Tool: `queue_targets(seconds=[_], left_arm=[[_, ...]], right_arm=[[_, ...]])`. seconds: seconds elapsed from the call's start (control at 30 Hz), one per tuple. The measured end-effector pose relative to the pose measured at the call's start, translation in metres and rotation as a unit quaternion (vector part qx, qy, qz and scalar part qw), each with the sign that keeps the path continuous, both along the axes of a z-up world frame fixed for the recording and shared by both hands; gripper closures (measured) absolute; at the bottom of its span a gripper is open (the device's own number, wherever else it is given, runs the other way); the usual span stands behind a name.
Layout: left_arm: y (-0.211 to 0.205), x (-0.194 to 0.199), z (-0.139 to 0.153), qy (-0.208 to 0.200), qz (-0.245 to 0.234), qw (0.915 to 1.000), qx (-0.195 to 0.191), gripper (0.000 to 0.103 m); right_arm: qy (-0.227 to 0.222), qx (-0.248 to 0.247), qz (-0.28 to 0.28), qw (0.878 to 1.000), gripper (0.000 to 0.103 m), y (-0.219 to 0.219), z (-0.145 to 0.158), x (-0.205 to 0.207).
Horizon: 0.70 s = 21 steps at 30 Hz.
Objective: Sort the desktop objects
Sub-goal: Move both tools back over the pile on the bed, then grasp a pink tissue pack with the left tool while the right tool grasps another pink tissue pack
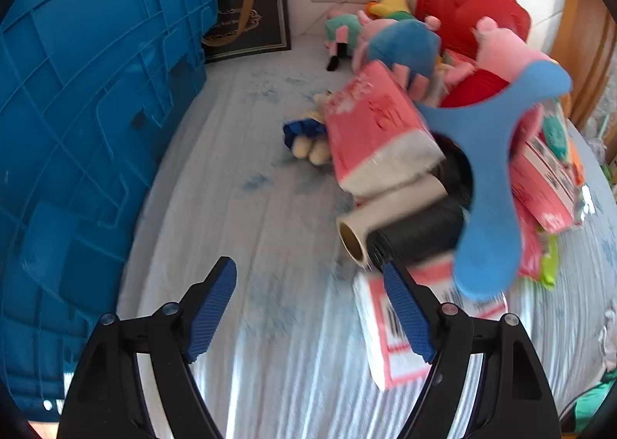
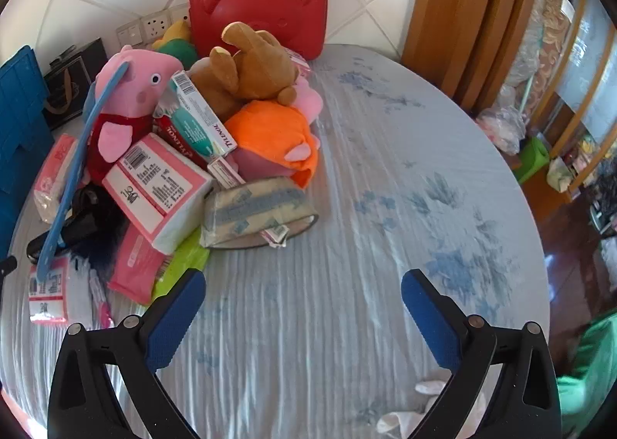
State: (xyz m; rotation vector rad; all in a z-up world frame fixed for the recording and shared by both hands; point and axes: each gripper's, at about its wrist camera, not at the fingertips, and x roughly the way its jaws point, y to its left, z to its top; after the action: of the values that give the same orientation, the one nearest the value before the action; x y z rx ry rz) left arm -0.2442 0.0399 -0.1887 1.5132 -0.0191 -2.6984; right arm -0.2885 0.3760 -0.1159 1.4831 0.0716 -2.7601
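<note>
right, both tongs are angled down over the table and nothing is picked yet, so this looks like the approach before the first grab. the left gripper has its blue pads spread wide with only striped tablecloth between them; just off its right finger lies a pink-and-white tissue pack, and a little ahead of that a black roll on a cardboard tube, with a blue three-armed boomerang propped over it. a blue crate stands close on its left side. the right gripper is spread too, holding nothing, with bare cloth between its fingers; the heap sits ahead and to its left: a flattened tape roll nearest, a pink tissue pack, an orange plush, a brown teddy, a pink pig plush. my guess for the next move: each tong needs to shift sideways toward its closest item, straddle it, then squeeze.
</note>
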Motion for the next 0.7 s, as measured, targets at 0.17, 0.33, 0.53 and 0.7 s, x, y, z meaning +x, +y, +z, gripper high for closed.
queue_targets(seconds=[0.17, 0.33, 0.53, 0.7], left_arm=[[0.004, -0.036, 0.016, 0.015, -0.005, 0.9998, 0.013, 0.024], [0.029, -0.083, 0.023, 0.013, -0.029, 0.9992, 0.024, 0.024], [0.053, -0.134, -0.006, -0.039, -0.038, 0.9983, 0.020, 0.024], [0.047, -0.142, -0.026, -0.059, -0.031, 0.9975, 0.022, 0.018]], right_arm=[[0.002, -0.011, 0.004, 1.000, 0.000, -0.006, 0.003, -0.017], [-0.011, -0.010, 0.024, 1.000, 0.000, -0.024, -0.001, -0.040], [-0.027, -0.009, 0.083, 0.996, 0.000, -0.059, -0.014, -0.067], [-0.046, 0.020, 0.152, 0.987, 0.000, -0.092, -0.034, -0.086]])
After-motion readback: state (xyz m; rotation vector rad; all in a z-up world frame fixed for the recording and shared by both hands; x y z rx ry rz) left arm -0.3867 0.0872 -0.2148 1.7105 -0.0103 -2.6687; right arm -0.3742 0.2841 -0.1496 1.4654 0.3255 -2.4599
